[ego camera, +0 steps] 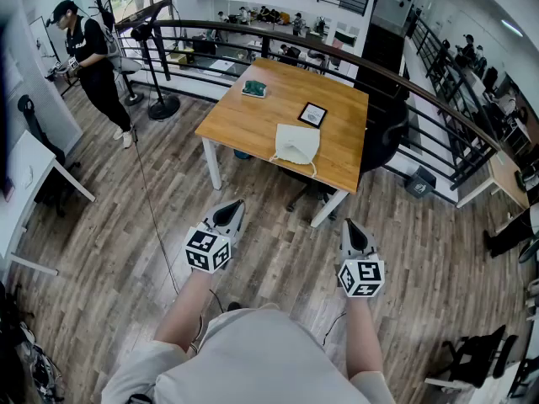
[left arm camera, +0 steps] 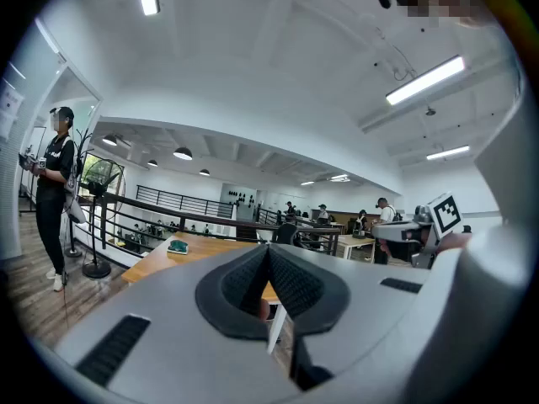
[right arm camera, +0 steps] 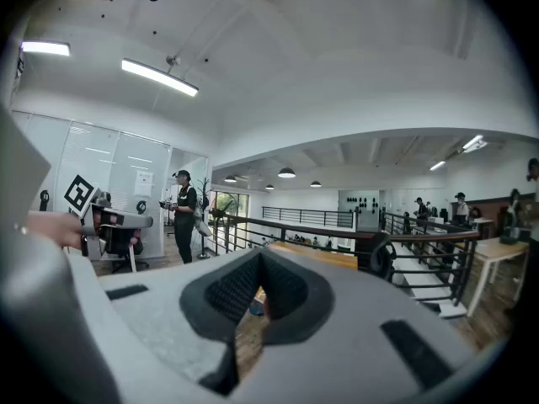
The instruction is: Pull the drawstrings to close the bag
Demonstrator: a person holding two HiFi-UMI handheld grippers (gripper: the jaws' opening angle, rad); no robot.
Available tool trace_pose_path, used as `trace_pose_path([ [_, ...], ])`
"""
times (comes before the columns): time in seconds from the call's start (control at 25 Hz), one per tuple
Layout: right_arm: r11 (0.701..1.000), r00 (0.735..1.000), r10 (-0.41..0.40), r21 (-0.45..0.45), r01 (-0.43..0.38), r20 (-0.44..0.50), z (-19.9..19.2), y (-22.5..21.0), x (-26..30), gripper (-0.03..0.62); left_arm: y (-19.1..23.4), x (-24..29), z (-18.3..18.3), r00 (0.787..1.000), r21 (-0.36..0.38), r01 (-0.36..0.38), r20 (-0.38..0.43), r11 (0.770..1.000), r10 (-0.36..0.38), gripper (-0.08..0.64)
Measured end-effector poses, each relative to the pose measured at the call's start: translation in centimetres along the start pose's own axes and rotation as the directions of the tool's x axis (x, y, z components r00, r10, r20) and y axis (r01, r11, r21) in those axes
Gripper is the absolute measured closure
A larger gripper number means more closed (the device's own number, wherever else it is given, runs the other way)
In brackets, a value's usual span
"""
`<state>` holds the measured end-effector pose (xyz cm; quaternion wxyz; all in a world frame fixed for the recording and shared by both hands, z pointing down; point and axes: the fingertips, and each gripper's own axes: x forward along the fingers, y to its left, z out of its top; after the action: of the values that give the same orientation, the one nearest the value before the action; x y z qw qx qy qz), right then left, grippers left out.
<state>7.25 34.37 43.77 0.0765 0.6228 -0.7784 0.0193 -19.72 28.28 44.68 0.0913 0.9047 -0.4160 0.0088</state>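
A white drawstring bag (ego camera: 296, 146) lies on the near part of a wooden table (ego camera: 244, 120), with a loop of its cord (ego camera: 308, 169) hanging toward the table's front edge. Both grippers are held over the floor, well short of the table. My left gripper (ego camera: 229, 213) is shut with nothing between its jaws; in the left gripper view its pads (left arm camera: 253, 280) meet and it points level at the table (left arm camera: 160, 259). My right gripper (ego camera: 352, 225) is likewise shut and empty, its pads (right arm camera: 236, 289) closed together. The bag is hidden in both gripper views.
On the table also lie a teal object (ego camera: 254, 88) and a small black-framed square (ego camera: 312, 114). A black office chair (ego camera: 383, 137) stands behind the table by a dark railing (ego camera: 396, 74). A person (ego camera: 93, 57) stands at the far left near a floor stand (ego camera: 156, 82).
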Motion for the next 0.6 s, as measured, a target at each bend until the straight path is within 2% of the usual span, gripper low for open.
trace_pose_path([
  [0.4, 1.000, 1.000, -0.003, 0.013, 0.003, -0.008, 0.00, 0.54, -0.05, 0.592, 0.25, -0.48, -0.20, 1.000, -0.007, -0.003, -0.002, 1.000, 0.003, 0.568],
  [0.6, 0.998, 1.000, -0.005, 0.056, 0.005, 0.003, -0.05, 0.90, -0.10, 0.591, 0.58, -0.85, -0.51, 1.000, -0.011, -0.003, -0.005, 1.000, 0.003, 0.568],
])
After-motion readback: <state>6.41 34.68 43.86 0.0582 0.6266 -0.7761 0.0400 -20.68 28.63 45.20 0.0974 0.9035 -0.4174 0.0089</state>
